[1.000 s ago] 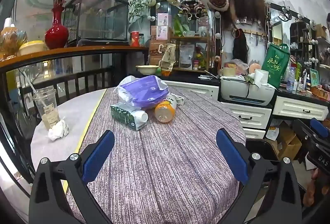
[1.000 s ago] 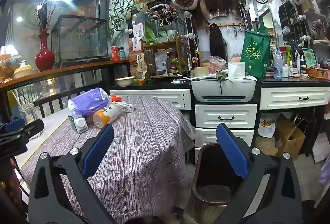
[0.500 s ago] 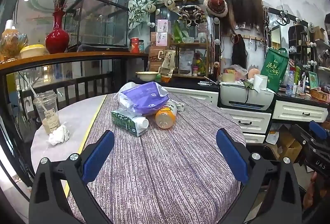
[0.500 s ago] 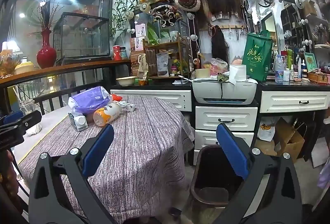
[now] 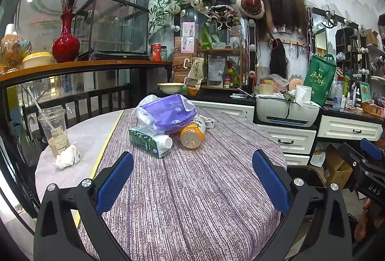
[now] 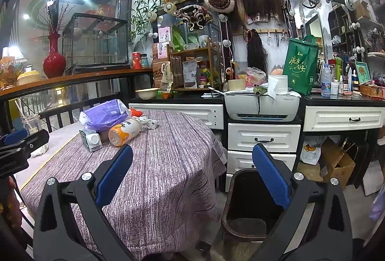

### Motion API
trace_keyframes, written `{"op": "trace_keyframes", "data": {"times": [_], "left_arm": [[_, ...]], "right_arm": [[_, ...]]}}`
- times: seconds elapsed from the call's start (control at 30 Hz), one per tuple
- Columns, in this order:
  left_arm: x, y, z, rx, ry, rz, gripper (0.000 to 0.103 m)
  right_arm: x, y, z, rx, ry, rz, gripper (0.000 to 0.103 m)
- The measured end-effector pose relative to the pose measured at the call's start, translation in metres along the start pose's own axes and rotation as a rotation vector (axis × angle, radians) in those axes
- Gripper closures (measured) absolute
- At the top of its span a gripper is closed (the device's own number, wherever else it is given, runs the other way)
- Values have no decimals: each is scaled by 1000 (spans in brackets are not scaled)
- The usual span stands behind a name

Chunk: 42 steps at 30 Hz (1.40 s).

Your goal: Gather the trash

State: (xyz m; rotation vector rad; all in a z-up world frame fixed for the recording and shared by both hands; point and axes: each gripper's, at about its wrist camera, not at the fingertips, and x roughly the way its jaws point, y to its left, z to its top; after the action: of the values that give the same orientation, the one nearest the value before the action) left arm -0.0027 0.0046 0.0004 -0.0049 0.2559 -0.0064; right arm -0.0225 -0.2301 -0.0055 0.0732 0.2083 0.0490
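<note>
A pile of trash lies on the round table (image 5: 192, 188): a purple plastic bag (image 5: 168, 111), a green carton with a white cap (image 5: 149, 142) and an orange bottle on its side (image 5: 192, 134). A crumpled white tissue (image 5: 67, 157) and a plastic cup with a straw (image 5: 54, 130) stand at the table's left. My left gripper (image 5: 192, 179) hangs open over the cloth, short of the pile, holding nothing. My right gripper (image 6: 192, 176) is open and empty, off the table's right edge above a dark bin (image 6: 250, 203). The bag (image 6: 103, 115), carton (image 6: 91, 139) and bottle (image 6: 124, 132) lie to its far left.
White drawers (image 6: 263, 138) and a printer (image 6: 262, 104) stand behind the bin. A dark railing with a wooden shelf (image 5: 79, 66) and a red vase (image 5: 65, 42) runs behind the table. Cardboard boxes (image 6: 334, 160) sit on the floor at right.
Both grippers have shifted only slightly; the view has dropped a little, so the trash pile sits marginally higher and nearer. Both stay open and empty.
</note>
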Motion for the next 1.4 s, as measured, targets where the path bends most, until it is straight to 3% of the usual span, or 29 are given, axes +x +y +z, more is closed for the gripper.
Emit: {"op": "trace_keyframes", "data": {"times": [1.4], "left_arm": [[4,-3,-6,14,12,-3,5]], "right_arm": [[6,-4,-3,1,12,1,5]]}}
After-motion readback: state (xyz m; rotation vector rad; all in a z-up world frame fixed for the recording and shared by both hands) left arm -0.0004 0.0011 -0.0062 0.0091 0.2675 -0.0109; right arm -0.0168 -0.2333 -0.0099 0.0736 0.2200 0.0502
